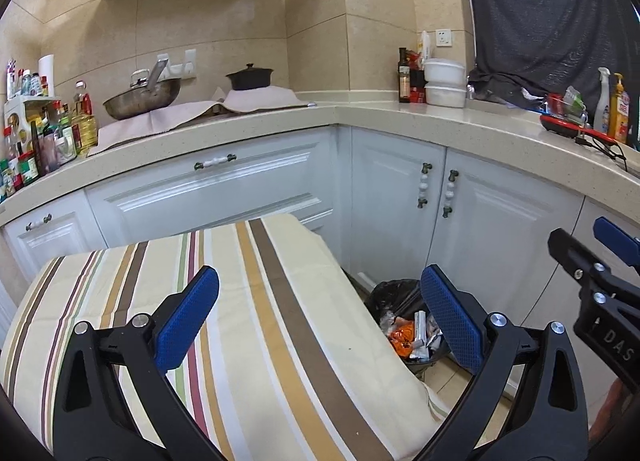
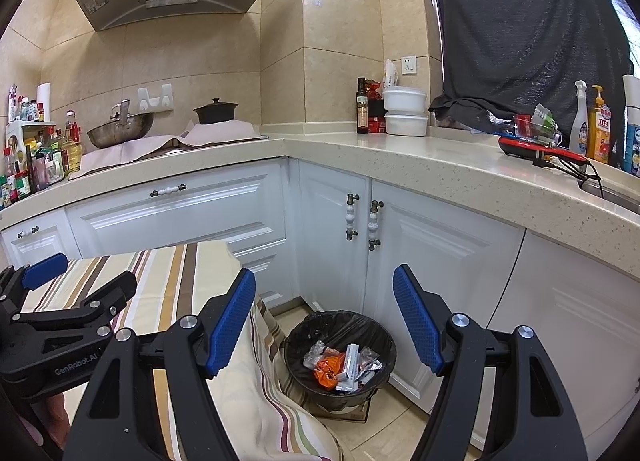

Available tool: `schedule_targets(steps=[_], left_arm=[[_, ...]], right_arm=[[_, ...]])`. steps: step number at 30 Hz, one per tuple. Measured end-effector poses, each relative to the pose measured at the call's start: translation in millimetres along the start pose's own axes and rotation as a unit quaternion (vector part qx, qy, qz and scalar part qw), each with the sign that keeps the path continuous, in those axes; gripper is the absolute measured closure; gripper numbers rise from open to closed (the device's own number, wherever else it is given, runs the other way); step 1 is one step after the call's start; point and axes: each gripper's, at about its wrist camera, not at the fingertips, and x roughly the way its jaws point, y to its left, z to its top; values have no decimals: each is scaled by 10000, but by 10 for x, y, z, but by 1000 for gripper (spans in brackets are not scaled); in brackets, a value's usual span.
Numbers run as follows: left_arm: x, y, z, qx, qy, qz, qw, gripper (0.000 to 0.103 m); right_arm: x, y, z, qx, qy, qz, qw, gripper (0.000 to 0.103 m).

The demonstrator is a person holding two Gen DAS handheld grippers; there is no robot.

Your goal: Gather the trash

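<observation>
Nearest in my left wrist view, the left gripper (image 1: 320, 313) stood wide open – blue pads (image 1: 188, 317) well apart, nothing between them, nothing touched. It hung above the striped cloth (image 1: 256, 301) that covered the table. The right gripper (image 2: 324, 321) read the same in its own view: jaws spread wide, empty, pads clear of everything. I saw each tool at the edge of the other's camera, side by side and apart.

Below and just beyond the right gripper sat the trash bin (image 2: 340, 357) on the floor tiles, lined with a black bag, close against the hanging edge of the cloth. Inside it lay the trash (image 2: 344, 367) – an orange wrapper, silver foil packets, some clear plastic. No loose trash showed on the cloth.

Behind the bin stood white cabinet doors (image 2: 332, 237) in the corner, under a speckled countertop (image 2: 360, 149). Farther back were a wok (image 2: 120, 129), a dark pot (image 2: 216, 111) and stacked white containers (image 2: 404, 111) against the tiled wall.
</observation>
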Motion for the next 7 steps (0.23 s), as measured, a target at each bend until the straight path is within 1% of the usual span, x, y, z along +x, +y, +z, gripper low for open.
schedule_targets(steps=[4, 7], left_arm=[[5, 54, 25, -124, -6, -146, 9998, 5], [31, 104, 25, -177, 8, -148, 9997, 5]], right_arm=[[11, 7, -3, -1, 8, -1, 10000, 31], [47, 23, -7, -22, 35, 29, 10000, 30]])
